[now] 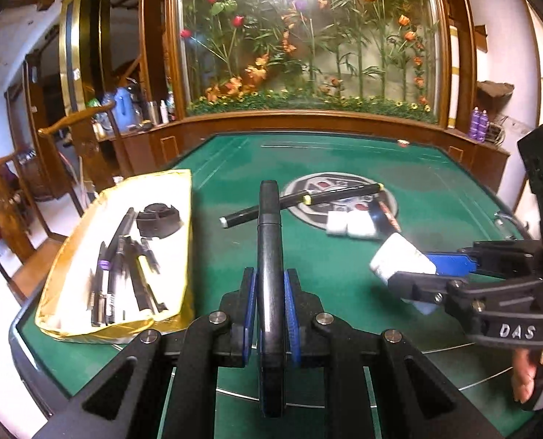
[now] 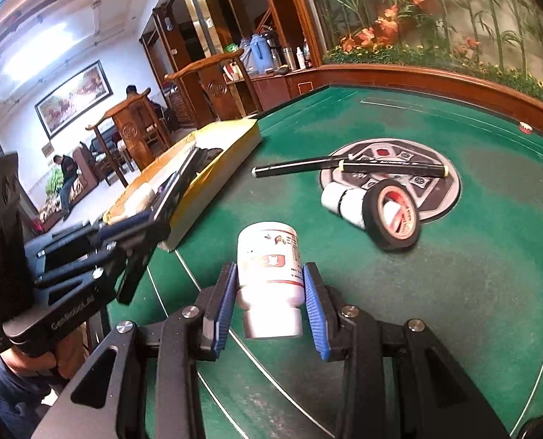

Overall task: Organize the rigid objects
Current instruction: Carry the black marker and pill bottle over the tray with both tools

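Note:
My left gripper [image 1: 269, 285] is shut on a black marker [image 1: 269, 256], held above the green table, just right of the yellow-rimmed box [image 1: 169, 197] that holds several pens [image 1: 125, 274] and a black round part [image 1: 158, 219]. My right gripper [image 2: 269, 292] is shut on a white pill bottle [image 2: 269, 278], held over the table; it also shows in the left wrist view [image 1: 399, 259]. Two black markers [image 2: 392, 166] [image 2: 293, 166], a black tape roll [image 2: 394, 216] and two white rolls [image 2: 344, 201] lie at the table's centre.
The green felt table [image 2: 472, 274] has a round emblem [image 2: 450, 190] in the middle and a raised wooden rim behind. Wooden chairs [image 1: 85, 139] stand off the left edge. A small red-white piece [image 1: 403, 142] lies at the far side.

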### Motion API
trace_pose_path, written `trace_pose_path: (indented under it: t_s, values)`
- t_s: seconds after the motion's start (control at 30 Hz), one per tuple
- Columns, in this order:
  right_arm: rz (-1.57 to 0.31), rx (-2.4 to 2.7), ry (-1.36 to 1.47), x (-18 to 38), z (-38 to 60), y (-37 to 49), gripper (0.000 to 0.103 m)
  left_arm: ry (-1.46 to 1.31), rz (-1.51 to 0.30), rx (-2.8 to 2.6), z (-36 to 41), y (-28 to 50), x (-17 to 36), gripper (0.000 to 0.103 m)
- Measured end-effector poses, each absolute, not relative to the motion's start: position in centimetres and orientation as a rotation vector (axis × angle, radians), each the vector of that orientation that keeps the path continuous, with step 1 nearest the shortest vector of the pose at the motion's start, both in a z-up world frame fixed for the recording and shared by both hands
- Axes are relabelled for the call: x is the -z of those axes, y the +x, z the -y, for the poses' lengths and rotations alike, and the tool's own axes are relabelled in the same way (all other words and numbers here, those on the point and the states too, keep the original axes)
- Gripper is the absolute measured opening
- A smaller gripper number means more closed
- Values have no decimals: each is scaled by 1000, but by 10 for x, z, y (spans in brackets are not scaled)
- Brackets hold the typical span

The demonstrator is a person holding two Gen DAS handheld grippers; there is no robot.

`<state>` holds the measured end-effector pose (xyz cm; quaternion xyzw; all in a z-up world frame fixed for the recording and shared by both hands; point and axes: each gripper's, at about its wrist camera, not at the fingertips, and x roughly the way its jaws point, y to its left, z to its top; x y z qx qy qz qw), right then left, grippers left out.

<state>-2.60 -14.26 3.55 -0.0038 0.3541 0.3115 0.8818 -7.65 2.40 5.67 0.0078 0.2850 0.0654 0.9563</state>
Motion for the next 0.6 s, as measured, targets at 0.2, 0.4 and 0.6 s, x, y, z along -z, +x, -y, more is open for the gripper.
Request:
trace_pose_path:
  t_s: [0.2, 0.4, 0.6]
  values:
    - [-737, -646, -39, -33, 131, -32, 35, 53, -579, -170, -24, -76, -52, 15]
    - [-736, -647, -36, -33, 128, -35, 35, 71, -581, -181, -21, -76, -50, 15]
    - [-737, -645, -36, -33, 128, -34, 35, 79, -584, -182, -19, -75, -49, 15]
